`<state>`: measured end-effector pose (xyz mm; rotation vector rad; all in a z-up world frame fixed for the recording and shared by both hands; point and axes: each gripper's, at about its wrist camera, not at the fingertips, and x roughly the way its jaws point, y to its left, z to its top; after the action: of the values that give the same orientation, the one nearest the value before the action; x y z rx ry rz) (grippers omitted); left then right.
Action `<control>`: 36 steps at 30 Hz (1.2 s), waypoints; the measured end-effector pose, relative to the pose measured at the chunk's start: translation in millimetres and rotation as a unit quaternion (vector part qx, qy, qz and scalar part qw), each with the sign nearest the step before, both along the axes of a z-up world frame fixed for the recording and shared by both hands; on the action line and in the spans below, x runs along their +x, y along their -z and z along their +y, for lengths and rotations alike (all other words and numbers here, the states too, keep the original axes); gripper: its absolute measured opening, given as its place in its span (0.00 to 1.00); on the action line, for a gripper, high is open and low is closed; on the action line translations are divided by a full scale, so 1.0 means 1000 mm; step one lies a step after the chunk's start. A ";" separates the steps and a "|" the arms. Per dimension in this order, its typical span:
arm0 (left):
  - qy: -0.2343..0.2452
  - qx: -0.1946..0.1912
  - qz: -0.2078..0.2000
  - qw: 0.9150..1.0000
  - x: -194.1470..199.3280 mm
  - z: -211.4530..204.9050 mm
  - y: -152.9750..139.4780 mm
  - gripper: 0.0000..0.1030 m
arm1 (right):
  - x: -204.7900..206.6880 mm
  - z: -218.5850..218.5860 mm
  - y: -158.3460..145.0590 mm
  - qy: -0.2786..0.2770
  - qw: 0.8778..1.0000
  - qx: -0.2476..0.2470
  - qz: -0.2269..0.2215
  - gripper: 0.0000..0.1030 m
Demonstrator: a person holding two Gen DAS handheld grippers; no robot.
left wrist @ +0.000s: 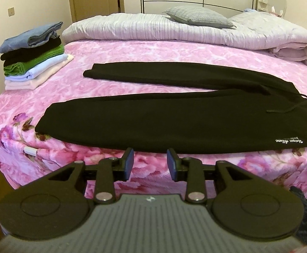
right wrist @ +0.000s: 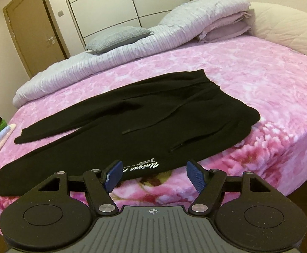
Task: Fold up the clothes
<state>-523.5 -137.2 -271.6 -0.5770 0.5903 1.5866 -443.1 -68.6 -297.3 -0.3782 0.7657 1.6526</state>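
The black trousers (left wrist: pixel 174 124) lie flat on the pink floral blanket (left wrist: pixel 153 52) just ahead of my two pairs of jaws, legs spread in a narrow V toward my left, waistband and drawstring (right wrist: pixel 151 120) toward my right. The near leg's long edge runs almost along the bed's front edge, right beyond my fingertips; white lettering (right wrist: pixel 151 165) sits at the near hip corner, just past my right gripper (right wrist: pixel 153 176).

Both my grippers are released and hold nothing. My left gripper (left wrist: pixel 150 163) hangs with a moderate gap short of the near leg's edge; my right one stands wider, its left pad against the cloth's edge in the picture, though I cannot tell whether it touches.

As I judge it, the step is to bring one leg over the other. To do it well I should pinch the near edge at two spread points, the hip with my right and the lower leg with my left, take only the layers I mean to, lift together, and lay the leg squarely onto the far one so seams and cuffs meet.

Further off to my left stands a stack of folded clothes (left wrist: pixel 33 57); beyond the trousers lie a rolled quilt (left wrist: pixel 174 29) and a grey pillow (left wrist: pixel 197 16).

The near leg's cuff is partly cut off in the right view, and black on black hides seams and creases.
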 end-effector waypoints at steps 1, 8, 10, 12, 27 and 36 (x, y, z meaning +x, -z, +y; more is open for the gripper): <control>0.001 0.001 0.000 1.000 0.001 -0.001 0.000 0.29 | 0.001 -0.001 0.000 0.002 1.000 0.001 0.001 0.69; 0.008 0.007 -0.009 1.000 0.002 -0.007 -0.001 0.30 | 0.005 -0.007 -0.002 0.009 1.000 0.006 0.004 0.69; 0.009 0.006 -0.013 1.000 0.003 -0.007 0.001 0.31 | 0.005 -0.008 -0.003 0.010 1.000 0.008 0.004 0.69; 0.010 0.002 -0.017 1.000 0.003 -0.006 0.003 0.31 | 0.005 -0.009 -0.004 0.008 1.000 0.009 0.004 0.69; 0.046 -0.006 -0.053 0.998 0.017 0.016 0.025 0.31 | 0.000 0.012 0.008 -0.003 1.000 -0.008 -0.001 0.69; 0.107 -0.015 -0.055 0.993 0.039 0.076 0.051 0.31 | 0.028 0.056 0.043 -0.038 0.996 -0.015 0.077 0.69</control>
<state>-484.6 -61.3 -322.6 -0.5986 0.5744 1.3380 -414.9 -12.2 -340.7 -0.3071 0.9010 1.7575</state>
